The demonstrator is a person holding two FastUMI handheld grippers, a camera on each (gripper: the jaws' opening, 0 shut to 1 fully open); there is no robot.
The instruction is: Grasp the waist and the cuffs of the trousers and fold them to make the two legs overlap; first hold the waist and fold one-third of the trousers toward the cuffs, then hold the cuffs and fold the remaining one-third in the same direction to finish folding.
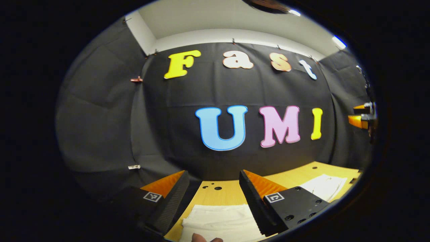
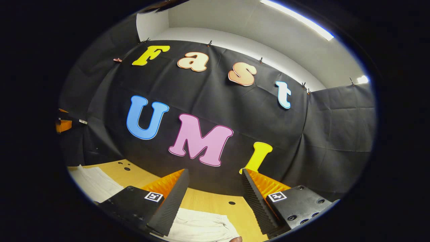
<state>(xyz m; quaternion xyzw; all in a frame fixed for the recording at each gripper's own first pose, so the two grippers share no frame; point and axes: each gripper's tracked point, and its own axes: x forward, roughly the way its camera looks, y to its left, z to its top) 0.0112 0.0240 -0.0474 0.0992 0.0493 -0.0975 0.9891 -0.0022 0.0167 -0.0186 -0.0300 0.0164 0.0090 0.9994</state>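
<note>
White trousers [image 1: 218, 222] lie on the wooden table [image 1: 228, 195] just below my left gripper [image 1: 213, 174], which is open and raised above the cloth with nothing between its fingers. Another part of the white fabric [image 1: 324, 186] lies farther right on the table. In the right gripper view, a gathered edge of the trousers [image 2: 198, 227] sits under my right gripper [image 2: 215, 172], also open and held above it. More of the cloth [image 2: 94, 183] spreads to the left there. Each gripper appears at the edge of the other's view: the right gripper [image 1: 361, 117] and the left gripper [image 2: 63, 125].
The table [image 2: 205, 200] has small round holes near its far edge, and the black cloth wall rises right behind it. A fingertip [image 1: 201, 238] shows at the bottom of the left gripper view, and another fingertip [image 2: 237, 239] in the right gripper view.
</note>
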